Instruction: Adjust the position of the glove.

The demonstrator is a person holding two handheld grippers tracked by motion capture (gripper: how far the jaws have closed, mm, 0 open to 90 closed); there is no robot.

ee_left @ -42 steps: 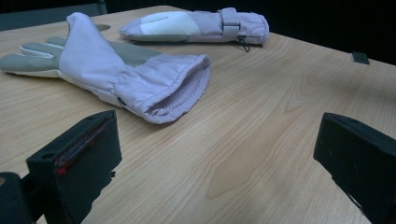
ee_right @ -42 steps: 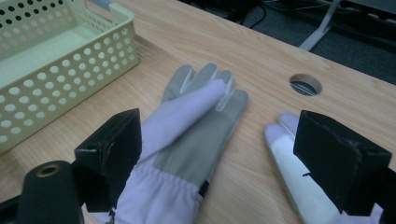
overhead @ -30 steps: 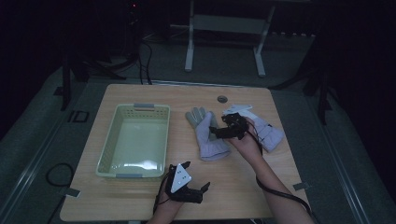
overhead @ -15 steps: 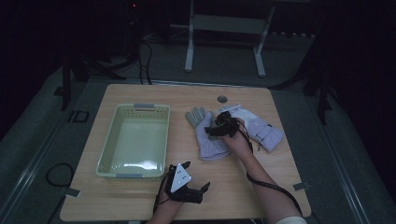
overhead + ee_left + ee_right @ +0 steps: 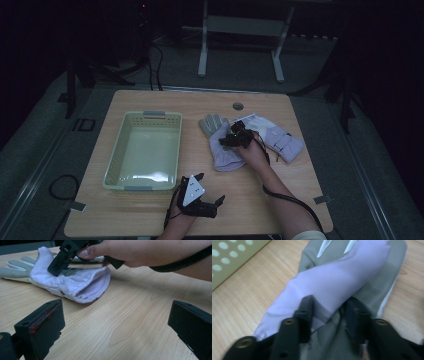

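- glove [image 5: 220,145]: white fabric with grey mesh palm and fingers, ribbed cuff gaping open; lies flat on the table [image 5: 150,210], just right of the basket [image 5: 116,160], beside a second glove [image 5: 280,140].
- right gripper [image 5: 234,140]: jaws have just been closing, now pinching a raised fold of the glove.
- left gripper [image 5: 209,196]: jaws wide apart, holding nothing.
- no legible writing.

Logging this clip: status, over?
Right claw just closing on glove, fabric between jaws. Left claw open, idle near table edge. Nothing in the way.
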